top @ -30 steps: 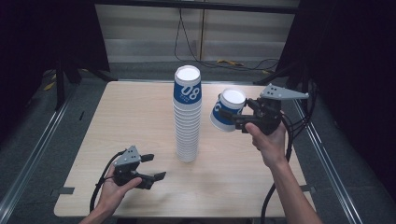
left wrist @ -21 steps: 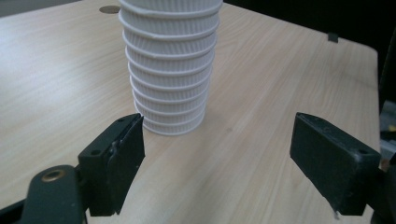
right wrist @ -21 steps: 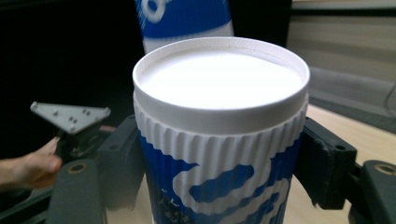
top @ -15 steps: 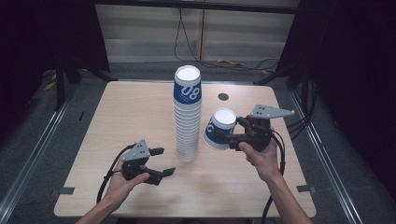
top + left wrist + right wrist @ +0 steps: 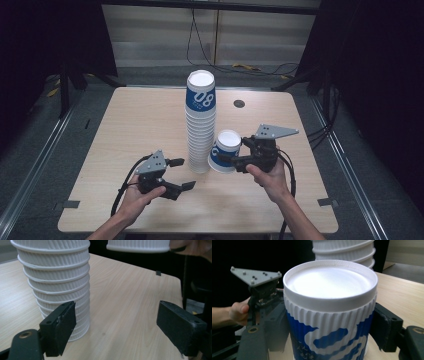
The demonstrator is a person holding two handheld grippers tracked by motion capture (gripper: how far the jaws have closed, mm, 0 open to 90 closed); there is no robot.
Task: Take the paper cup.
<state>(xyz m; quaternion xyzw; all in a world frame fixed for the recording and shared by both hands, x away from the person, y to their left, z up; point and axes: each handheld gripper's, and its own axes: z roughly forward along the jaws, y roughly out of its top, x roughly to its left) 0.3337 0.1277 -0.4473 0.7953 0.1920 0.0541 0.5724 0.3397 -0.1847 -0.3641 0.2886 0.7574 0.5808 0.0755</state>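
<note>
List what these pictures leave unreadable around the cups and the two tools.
- Held cup: base cut off by the bottom edge in the right gripper view; whether it touches the table is unclear.
- Cup stack: top cut off in the left gripper view.
- Small print under the stack's blue "08": too small in the high view.

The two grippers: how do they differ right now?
The right gripper is shut on a single blue and white cup beside the tall cup stack; the left gripper is open and empty. The right one sits farther up the table than the left. Both are hand-held, black, with grey plates.
</note>
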